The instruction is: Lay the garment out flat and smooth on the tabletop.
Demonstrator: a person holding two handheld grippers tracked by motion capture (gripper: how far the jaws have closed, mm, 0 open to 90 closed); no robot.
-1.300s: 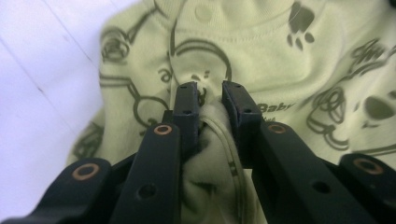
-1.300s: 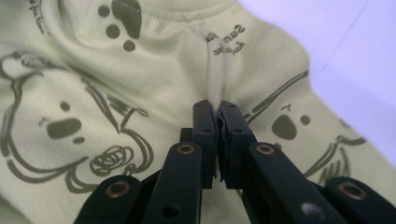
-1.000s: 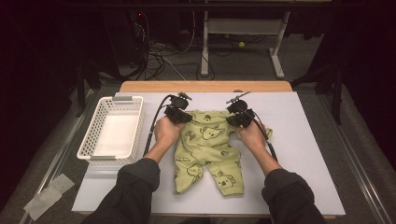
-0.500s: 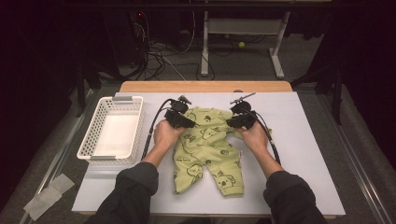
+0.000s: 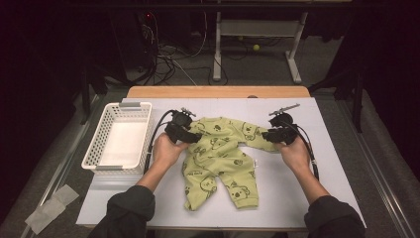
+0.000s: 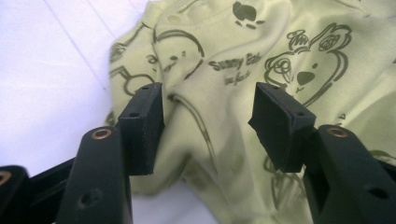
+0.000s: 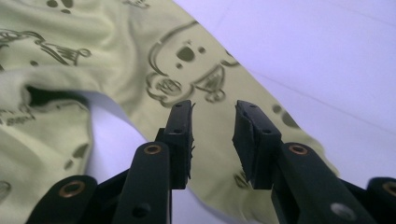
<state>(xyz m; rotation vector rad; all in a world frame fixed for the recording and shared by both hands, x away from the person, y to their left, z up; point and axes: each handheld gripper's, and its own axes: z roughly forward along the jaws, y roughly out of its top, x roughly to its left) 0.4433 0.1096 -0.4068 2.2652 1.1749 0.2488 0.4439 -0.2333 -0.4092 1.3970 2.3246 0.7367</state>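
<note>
Your left gripper (image 5: 190, 134) has just been opening, and its jaws now stand wide and free over the near-left shoulder of the green baby romper (image 5: 220, 156), which lies flat mid-table with the white basket (image 5: 119, 141) beside it toward the left edge. Your right gripper (image 5: 270, 135) has opened too, its jaws straddling the spread sleeve (image 7: 210, 135) without pinching it. If you close now you may catch only one layer, or drag the cloth and rumple it.

Overhead forward-down; tool cameras close on romper (image 5: 218, 153)
</note>
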